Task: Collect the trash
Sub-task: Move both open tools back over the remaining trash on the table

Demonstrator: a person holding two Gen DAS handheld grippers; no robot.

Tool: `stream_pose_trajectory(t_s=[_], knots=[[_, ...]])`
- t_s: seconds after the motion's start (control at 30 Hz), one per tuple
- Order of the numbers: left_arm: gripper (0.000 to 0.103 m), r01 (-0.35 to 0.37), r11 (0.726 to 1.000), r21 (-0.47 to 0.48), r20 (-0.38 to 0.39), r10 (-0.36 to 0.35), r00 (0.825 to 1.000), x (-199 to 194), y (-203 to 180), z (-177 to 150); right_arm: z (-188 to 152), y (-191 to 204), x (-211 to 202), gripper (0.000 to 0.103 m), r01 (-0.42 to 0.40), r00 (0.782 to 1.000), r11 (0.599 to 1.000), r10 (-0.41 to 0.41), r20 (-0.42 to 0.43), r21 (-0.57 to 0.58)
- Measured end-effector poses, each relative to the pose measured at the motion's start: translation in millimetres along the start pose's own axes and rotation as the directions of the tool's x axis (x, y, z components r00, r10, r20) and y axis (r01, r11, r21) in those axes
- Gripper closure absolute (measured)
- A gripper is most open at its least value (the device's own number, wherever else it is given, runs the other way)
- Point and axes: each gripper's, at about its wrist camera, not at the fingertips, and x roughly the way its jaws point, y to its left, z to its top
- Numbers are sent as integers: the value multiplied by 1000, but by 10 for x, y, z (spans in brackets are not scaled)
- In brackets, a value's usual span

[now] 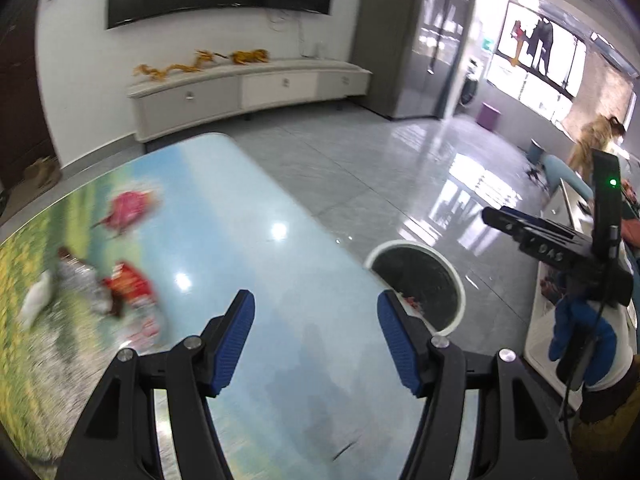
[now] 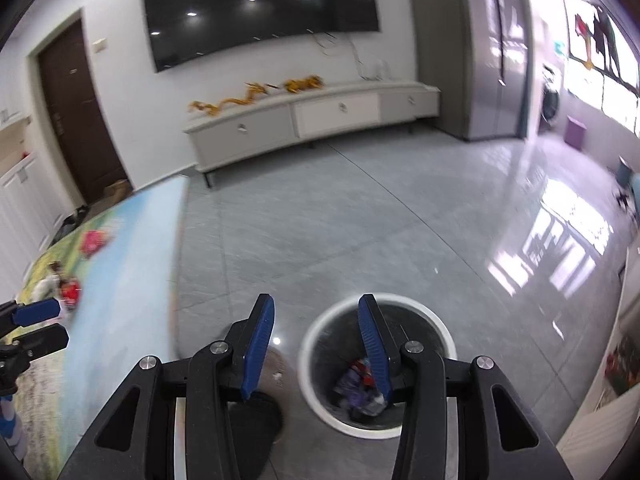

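My left gripper is open and empty above the table with the printed landscape top. To its left on the table lie a red wrapper, a pink wrapper, a silvery wrapper and a white crumpled piece. My right gripper is open and empty above the white-rimmed bin on the floor, which holds purple and red trash. The bin also shows in the left wrist view, with my right gripper beyond it.
A grey tiled floor surrounds the table. A long low white cabinet stands under a wall screen. White furniture stands to the right. A person is far right. My left gripper shows at the left edge.
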Motion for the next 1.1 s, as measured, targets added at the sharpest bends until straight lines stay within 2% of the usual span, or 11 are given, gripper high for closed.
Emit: stream_pose_trajectory(t_s=[0.1,0.23,0.3,0.47,0.63,0.77,0.93,1.1], knots=[[41,-66,997,-39,57,69,996,-322,264,-126,104,311,-163,61,-32,999,998,34,33,-56],[41,-168,977,-134,94,182,979,-708,646,-328,152,710,-360,53,-88,993,987,97,65,-136],[41,-218,960,-178,104,238,966,-860,794,-409,151,935,-451,52,-115,989,977,130,73,-181],[41,-326,907,-267,137,370,919,-1240,1104,-623,87,1379,-564,50,-164,981,951,186,62,-261],[41,-359,884,-300,153,416,896,-1453,1269,-788,27,1707,-673,50,-208,971,927,234,51,-312],[41,-374,872,-315,154,436,887,-1524,1369,-893,19,1903,-728,49,-233,964,913,263,46,-336],[41,-380,864,-330,136,441,887,-1455,1478,-933,37,2059,-695,49,-279,953,900,302,18,-335],[41,-388,860,-330,107,443,890,-1306,1586,-924,51,2191,-545,49,-295,951,889,308,-19,-350]])
